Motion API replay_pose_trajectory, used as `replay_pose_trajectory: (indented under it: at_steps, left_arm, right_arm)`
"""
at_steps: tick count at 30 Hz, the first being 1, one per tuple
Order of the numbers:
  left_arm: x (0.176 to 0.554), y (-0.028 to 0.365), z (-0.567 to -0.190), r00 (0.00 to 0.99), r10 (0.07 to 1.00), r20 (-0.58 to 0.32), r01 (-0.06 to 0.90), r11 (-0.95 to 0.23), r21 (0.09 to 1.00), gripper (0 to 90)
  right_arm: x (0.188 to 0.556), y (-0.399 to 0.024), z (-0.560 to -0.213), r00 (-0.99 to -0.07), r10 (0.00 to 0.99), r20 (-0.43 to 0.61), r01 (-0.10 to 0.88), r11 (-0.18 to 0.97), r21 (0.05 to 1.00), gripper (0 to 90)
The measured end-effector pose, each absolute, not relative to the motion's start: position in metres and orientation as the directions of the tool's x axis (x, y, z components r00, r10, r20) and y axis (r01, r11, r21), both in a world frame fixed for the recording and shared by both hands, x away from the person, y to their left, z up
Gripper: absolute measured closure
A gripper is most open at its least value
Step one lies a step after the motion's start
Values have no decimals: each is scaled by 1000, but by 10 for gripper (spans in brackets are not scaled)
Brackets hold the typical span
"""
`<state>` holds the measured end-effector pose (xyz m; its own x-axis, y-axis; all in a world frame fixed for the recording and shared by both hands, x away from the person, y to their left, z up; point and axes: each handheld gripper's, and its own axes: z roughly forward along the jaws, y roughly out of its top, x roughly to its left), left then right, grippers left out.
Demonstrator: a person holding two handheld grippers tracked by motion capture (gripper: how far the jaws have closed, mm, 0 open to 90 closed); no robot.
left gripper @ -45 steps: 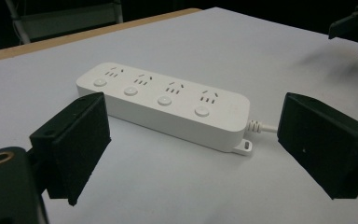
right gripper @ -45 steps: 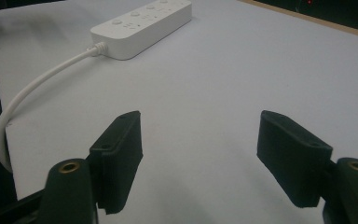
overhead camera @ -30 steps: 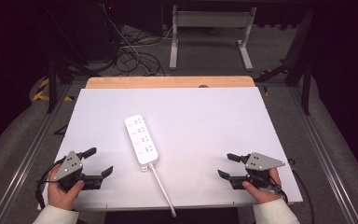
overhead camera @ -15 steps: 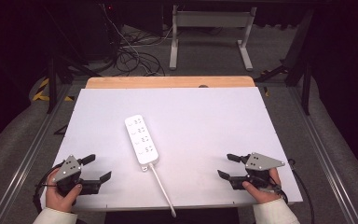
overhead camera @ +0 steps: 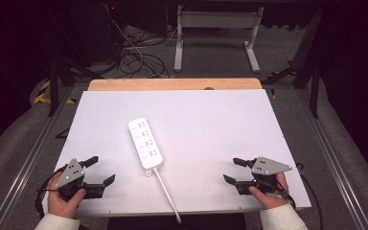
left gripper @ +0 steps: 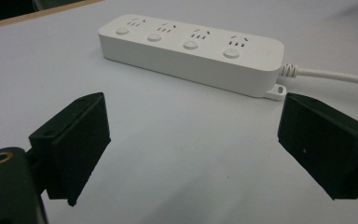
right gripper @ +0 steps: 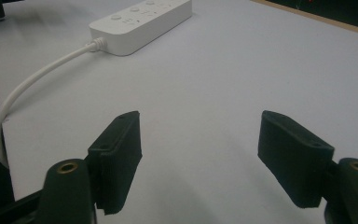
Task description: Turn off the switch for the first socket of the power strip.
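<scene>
Left gripper [overhead camera: 97, 173] dropped toward lower left of frame since a second ago, jaws spread, empty. Right gripper [overhead camera: 234, 171] unmoved at lower right, also spread, empty. Power strip [overhead camera: 145, 143] untouched at centre, cord [overhead camera: 167, 195] trailing to bottom edge. Probably pre-grasp.

This looks like a lab or recording studio: a white-topped table [overhead camera: 196, 110] under bright light, dark surroundings, loose cables [overhead camera: 139, 60] tangled on the grey floor, metal rails [overhead camera: 33, 143] alongside, a bare desk frame [overhead camera: 215, 28] behind.
</scene>
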<state>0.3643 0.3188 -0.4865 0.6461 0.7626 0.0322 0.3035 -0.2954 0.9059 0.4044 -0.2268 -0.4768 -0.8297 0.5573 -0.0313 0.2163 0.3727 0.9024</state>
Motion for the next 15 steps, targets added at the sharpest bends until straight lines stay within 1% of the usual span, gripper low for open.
replay_pose_trajectory:
  at_steps: [15]
  left_arm:
    - [364, 319, -486, 638, 770, 27, 302, -282, 911, 94]
  right_arm:
    - [404, -227, -477, -829, 559, -27, 219, 369, 903, 307]
